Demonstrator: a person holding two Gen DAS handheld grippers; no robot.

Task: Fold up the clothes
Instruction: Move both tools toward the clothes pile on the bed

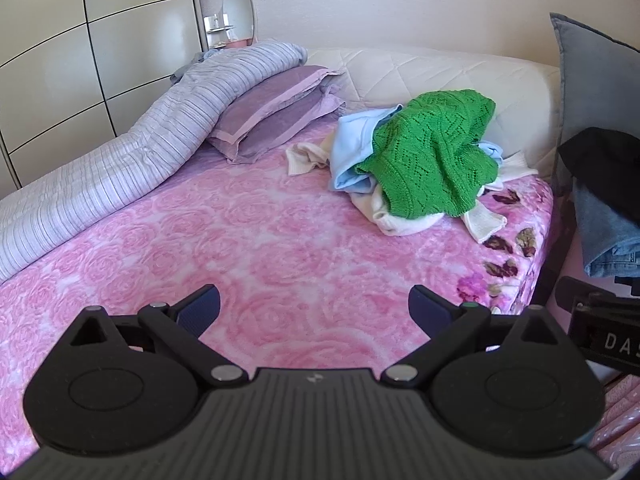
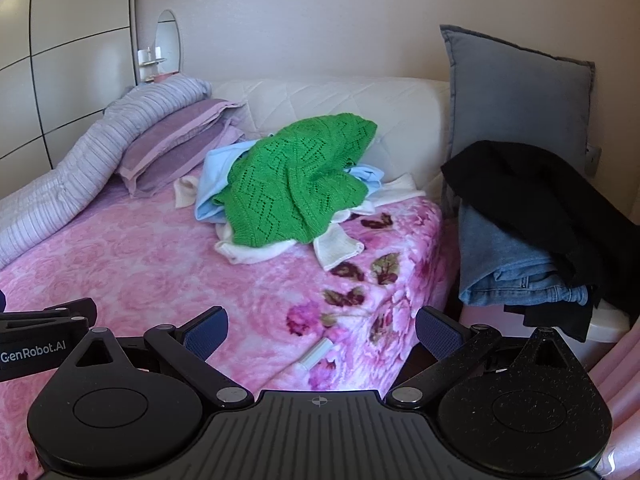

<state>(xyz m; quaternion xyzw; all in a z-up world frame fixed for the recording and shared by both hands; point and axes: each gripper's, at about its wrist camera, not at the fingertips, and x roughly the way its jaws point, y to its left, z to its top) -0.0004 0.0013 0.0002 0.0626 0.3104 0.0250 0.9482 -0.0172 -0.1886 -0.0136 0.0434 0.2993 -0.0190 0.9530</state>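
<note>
A heap of clothes lies at the far right of the pink rose blanket (image 1: 260, 232) (image 2: 152, 264). On top is a green knitted sweater (image 1: 432, 156) (image 2: 296, 184), over a light blue garment (image 1: 352, 148) (image 2: 212, 184) and cream pieces (image 1: 404, 222) (image 2: 256, 254). My left gripper (image 1: 314, 312) hovers open over the near part of the bed, well short of the heap, with nothing between its fingers. My right gripper (image 2: 322, 332) is open too, above the bed's near right corner. The left gripper's body (image 2: 36, 344) shows at the left edge of the right wrist view.
A striped grey duvet (image 1: 120, 160) and purple pillows (image 1: 276, 112) lie along the left. A white padded headboard (image 1: 440, 72) backs the bed. Right of the bed, a black garment (image 2: 540, 196) sits on folded jeans (image 2: 508, 268), below a grey cushion (image 2: 516, 92). Wardrobe doors (image 1: 60, 60) stand at left.
</note>
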